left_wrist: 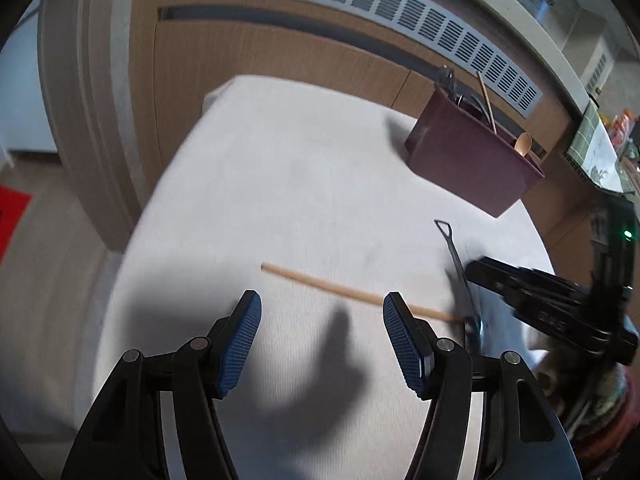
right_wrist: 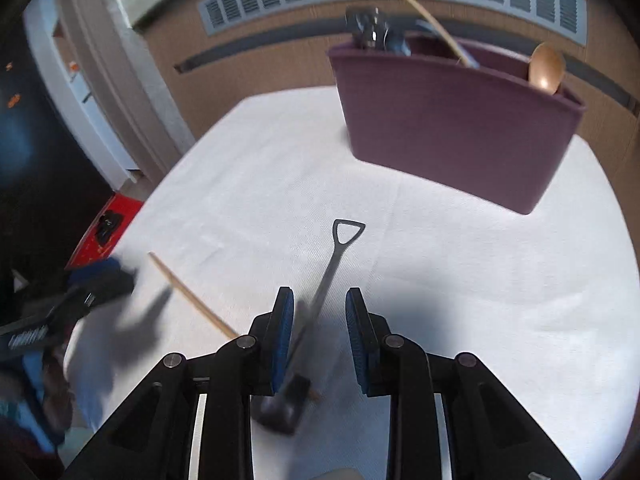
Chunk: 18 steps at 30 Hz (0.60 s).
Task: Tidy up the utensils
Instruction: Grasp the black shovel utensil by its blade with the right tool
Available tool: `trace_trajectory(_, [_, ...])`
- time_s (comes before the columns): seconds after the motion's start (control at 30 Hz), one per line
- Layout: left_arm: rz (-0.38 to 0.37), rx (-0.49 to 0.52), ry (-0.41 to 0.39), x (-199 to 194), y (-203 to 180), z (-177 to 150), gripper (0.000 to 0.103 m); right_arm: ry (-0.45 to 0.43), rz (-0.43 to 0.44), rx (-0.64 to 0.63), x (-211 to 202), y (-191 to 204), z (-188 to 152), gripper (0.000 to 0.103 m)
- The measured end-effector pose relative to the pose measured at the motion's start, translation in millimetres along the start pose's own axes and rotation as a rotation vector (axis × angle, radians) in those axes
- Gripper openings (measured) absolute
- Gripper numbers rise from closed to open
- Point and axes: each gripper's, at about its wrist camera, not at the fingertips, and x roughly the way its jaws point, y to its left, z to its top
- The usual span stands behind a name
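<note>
My right tool (right_wrist: pixel 319 312) straddles, half-open and unclamped, the grey shovel-handled metal spoon (right_wrist: pixel 334 258), pointing twelve o'clock (left tool (left_wrist: pixel 322 322) wide, empty).

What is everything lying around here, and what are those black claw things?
table: one, white cloth, fills the middle of both views
caddy: one, maroon, far side of the table, already holding utensils
wooden spoon: one, tan, standing in the caddy's right end
chopstick in caddy: one, tan, leaning out of the top
dark utensils: number unclear, metal, caddy's left end
loose chopstick: one, tan, flat on the cloth
shovel spoon: one, dark metal, flat on the cloth
vent: one, grey, on the wooden wall behind
left gripper: black with blue pads, open above the cloth
right gripper: same, open, straddling the shovel spoon's handle
</note>
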Motion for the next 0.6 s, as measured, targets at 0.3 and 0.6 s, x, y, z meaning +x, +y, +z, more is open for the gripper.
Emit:
trace_trajectory(0.3, [-0.006, -0.001, 0.056, 21.5, -15.0, 2.1, 0.064, 0.002, -0.091, -0.152, 6.9, 13.2, -16.3, 0.008])
trace_trajectory(0.6, [0.003, 0.053, 0.084, 43.4, -42.4, 13.1, 0.064, -0.016, -0.25, -0.011, -34.8, -78.6, -37.8, 0.007])
